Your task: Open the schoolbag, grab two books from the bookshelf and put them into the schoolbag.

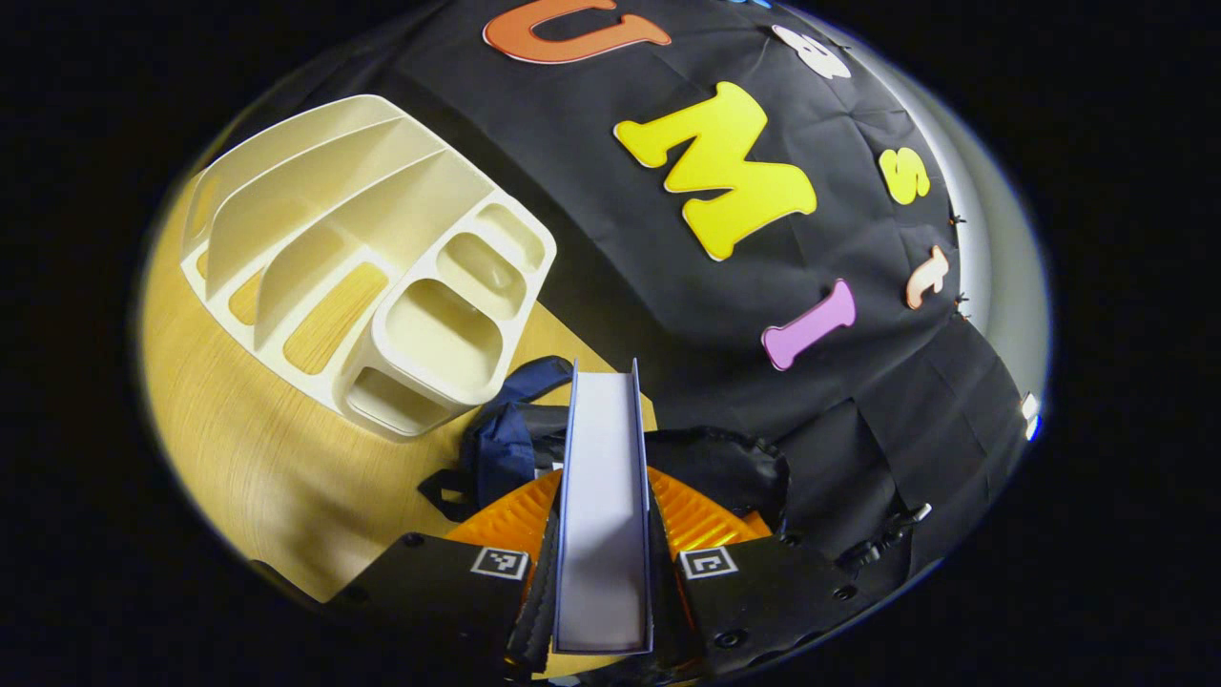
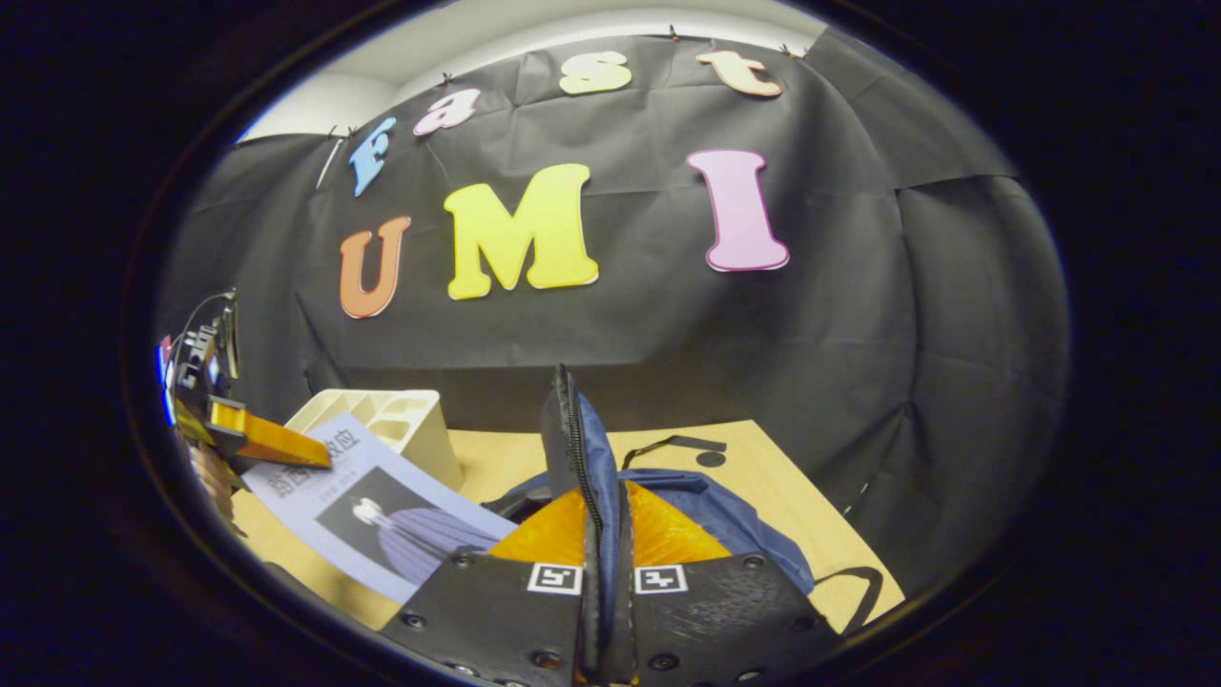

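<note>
We see the book (image 1: 603,515) edge-on in the left gripper view, clamped between the fingers of the left gripper (image 1: 603,572), its page edges facing us. Just beyond it lies the schoolbag (image 1: 515,439), dark blue, on the wooden table (image 1: 238,458). Farther left stands the cream bookshelf (image 1: 372,258), its slots bare.

The right gripper view gives us what the first cannot: the book's cover (image 2: 382,510), held low at the left by the other gripper (image 2: 258,439), near the bookshelf (image 2: 401,425). Here the right gripper (image 2: 607,582) is closed on the schoolbag's zippered edge (image 2: 577,448), lifting it upright, while the rest of the bag (image 2: 725,525) spreads to the right across the table (image 2: 782,477).
</note>
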`<state>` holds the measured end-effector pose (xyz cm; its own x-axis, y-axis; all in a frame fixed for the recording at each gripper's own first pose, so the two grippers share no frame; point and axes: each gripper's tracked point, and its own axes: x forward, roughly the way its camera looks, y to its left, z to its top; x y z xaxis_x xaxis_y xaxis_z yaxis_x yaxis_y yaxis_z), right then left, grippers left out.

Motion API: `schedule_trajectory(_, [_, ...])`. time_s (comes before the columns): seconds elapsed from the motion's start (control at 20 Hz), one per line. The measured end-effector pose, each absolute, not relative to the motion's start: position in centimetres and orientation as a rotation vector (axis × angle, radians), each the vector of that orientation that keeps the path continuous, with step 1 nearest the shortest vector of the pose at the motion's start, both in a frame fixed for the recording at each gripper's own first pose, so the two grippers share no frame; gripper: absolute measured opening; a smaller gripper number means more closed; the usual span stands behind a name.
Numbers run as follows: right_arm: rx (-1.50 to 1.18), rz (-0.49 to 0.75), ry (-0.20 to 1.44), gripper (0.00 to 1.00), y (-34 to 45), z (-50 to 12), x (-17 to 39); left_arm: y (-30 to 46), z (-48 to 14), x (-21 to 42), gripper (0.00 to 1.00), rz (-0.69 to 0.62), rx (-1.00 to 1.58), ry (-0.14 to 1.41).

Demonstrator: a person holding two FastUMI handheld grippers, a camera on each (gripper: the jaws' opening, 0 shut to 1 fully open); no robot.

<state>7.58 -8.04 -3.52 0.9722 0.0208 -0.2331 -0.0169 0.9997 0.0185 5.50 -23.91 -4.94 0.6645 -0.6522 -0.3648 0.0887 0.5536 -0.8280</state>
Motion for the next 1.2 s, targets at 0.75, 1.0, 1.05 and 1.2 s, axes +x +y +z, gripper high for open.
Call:
schedule_trajectory(0.75, [-0.043,0.08,0.152,0.05,-5.7,-1.8,6.4,-31.1,-8.9,5.3,0.45,-0.371,-0.668,0.547])
schedule_trajectory(1.0, [-0.051,0.104,0.151,0.05,-4.5,-1.6,6.5,-35.0,-9.9,5.8,0.44,-0.395,-0.703,0.549])
schedule_trajectory(1.05, [-0.057,0.104,0.148,0.05,-4.4,-1.3,6.7,-35.9,-10.4,5.8,0.44,-0.411,-0.698,0.55])
schedule_trajectory(1.2, [-0.047,0.098,0.145,0.06,-4.1,-0.3,6.8,-38.8,-12.9,5.4,0.45,-0.448,-0.731,0.574])
